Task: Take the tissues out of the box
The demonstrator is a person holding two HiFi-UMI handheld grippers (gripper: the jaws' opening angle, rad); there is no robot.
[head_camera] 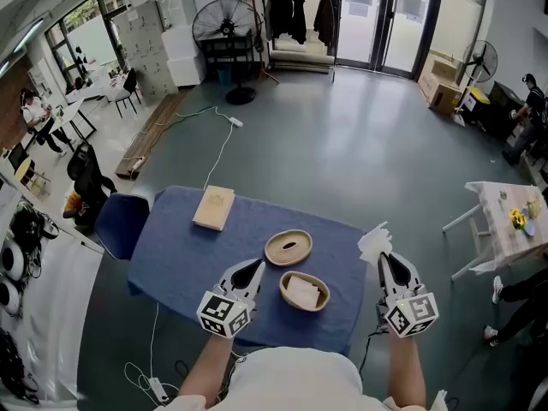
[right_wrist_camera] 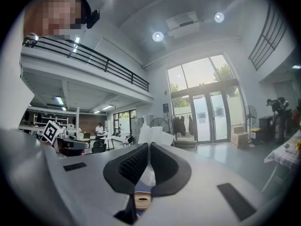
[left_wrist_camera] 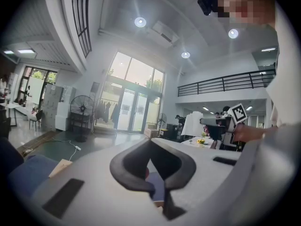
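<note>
An oval wooden box [head_camera: 304,291] with white tissues [head_camera: 302,291] inside sits near the front of the blue table [head_camera: 180,255]. Its slotted wooden lid [head_camera: 288,247] lies just behind it. My right gripper [head_camera: 383,259] hovers off the table's right edge, shut on a white tissue [head_camera: 374,241] that sticks up past its tips. In the right gripper view the tissue [right_wrist_camera: 155,135] rises above the closed jaws of the right gripper [right_wrist_camera: 148,146]. My left gripper [head_camera: 254,268] is shut and empty, just left of the box; in its own view the left gripper [left_wrist_camera: 150,142] has its tips touching.
A flat wooden block [head_camera: 214,207] lies at the table's far left. A blue chair [head_camera: 120,223] stands by the left edge, a white table [head_camera: 505,221] to the right. A cable [head_camera: 221,148] runs across the floor toward a standing fan [head_camera: 227,28].
</note>
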